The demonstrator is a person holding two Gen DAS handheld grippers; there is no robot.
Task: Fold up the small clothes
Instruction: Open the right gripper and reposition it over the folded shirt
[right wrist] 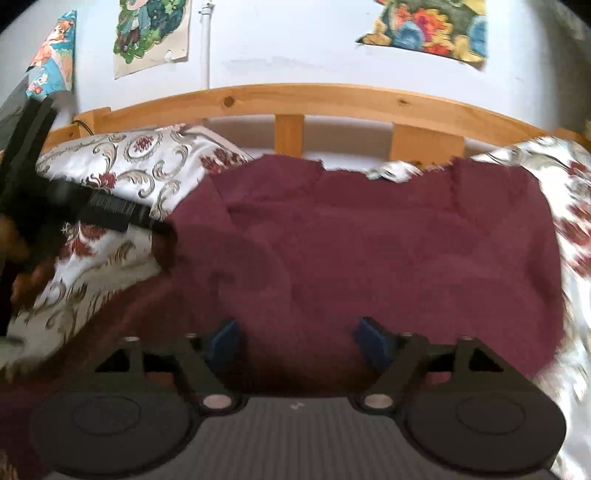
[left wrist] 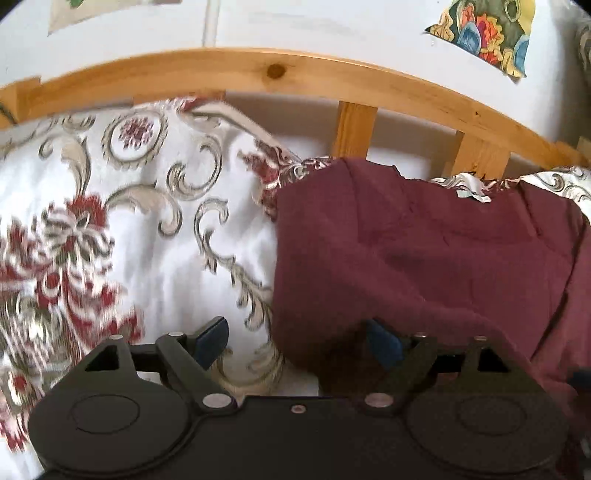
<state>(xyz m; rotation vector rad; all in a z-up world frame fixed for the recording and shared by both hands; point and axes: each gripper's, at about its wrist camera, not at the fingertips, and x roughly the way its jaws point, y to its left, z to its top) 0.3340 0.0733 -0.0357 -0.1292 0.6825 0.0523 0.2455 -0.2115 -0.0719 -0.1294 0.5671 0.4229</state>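
Note:
A maroon garment [right wrist: 369, 240] lies spread on the patterned bedspread [right wrist: 122, 166]; it also shows in the left wrist view [left wrist: 424, 251], on the right. My left gripper [left wrist: 297, 345] is open, its jaws wide apart over the garment's left edge. In the right wrist view the left gripper [right wrist: 147, 221] reaches the garment's left edge. My right gripper [right wrist: 299, 341] is open, low over the garment's near part, with cloth between the blue pads [right wrist: 373, 345].
A wooden bed rail [right wrist: 314, 99] with slats runs along the back, against a white wall with colourful posters [right wrist: 428, 29]. The floral bedspread [left wrist: 110, 229] covers the bed on the left and right of the garment. A hand holds the left gripper at far left.

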